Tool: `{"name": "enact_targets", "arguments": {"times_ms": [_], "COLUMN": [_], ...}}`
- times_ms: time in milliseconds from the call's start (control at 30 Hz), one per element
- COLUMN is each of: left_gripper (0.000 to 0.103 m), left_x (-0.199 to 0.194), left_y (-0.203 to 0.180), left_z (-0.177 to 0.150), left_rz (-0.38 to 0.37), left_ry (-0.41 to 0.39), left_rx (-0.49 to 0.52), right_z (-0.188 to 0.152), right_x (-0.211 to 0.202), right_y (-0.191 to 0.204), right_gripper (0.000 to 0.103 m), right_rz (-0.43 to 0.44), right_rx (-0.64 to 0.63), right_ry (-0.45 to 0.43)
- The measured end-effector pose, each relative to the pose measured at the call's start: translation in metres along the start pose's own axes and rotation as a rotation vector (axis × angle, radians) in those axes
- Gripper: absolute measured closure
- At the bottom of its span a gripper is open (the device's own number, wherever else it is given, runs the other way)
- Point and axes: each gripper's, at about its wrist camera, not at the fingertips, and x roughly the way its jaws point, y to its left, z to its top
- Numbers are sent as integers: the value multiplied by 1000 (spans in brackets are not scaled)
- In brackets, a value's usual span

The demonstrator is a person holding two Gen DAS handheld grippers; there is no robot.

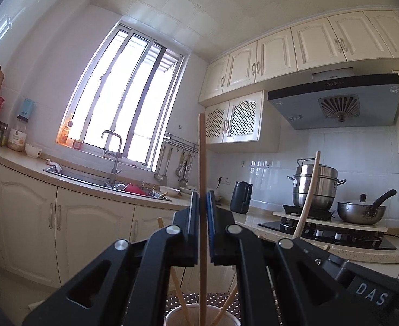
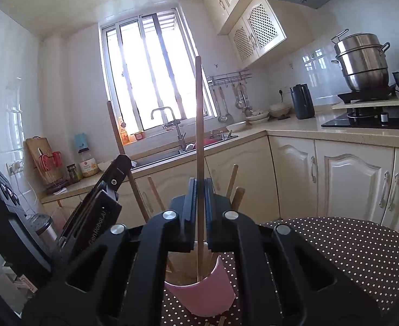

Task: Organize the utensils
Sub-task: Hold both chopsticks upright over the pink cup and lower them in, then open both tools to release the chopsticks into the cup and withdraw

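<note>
My left gripper [image 1: 202, 198] is shut on an upright wooden chopstick [image 1: 202, 149] whose lower end reaches into the cup [image 1: 172, 315] just below, among several other chopsticks. My right gripper [image 2: 200, 184] is shut on a second upright chopstick [image 2: 198, 114], its lower end inside the pink cup [image 2: 207, 293]. Other chopsticks [image 2: 233, 179] lean in that cup behind the fingers. In the right wrist view the left gripper [image 2: 118, 168] stands close on the left with its chopstick [image 2: 115, 133] sticking up. The right gripper's chopstick [image 1: 308, 190] shows in the left wrist view.
The cup stands on a table with a brown polka-dot cloth [image 2: 335, 244]. Beyond it run cream cabinets [image 2: 348, 179], a sink with a tap [image 2: 177, 127] under the window, a black kettle [image 2: 302, 102], and a hob with steel pots [image 1: 314, 187].
</note>
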Motion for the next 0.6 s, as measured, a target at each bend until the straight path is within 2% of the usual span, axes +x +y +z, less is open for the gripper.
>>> {"name": "enact_targets", "arguments": {"times_ms": [167,233,333,600], "left_gripper": [95,81,65,51], "left_x": [-1,-4,-11,-30], "left_y": [-3,-6,-8,-10], "left_z": [-1,0,3,23], "left_rz": [-22,-30,-20,-91], "left_ry": [41,49,45,43], "left_rx": [31,51,64,44], "right_z": [-3,-4,-3,6], "right_x": [2,4,1,-16], "right_y": [-1,-1,1,6], "right_gripper": [97,97,96,94], "right_rz": [-10,-17,-30,-70], "right_rx": [15,28,36,28], "right_ry": [26,46,50,45]}}
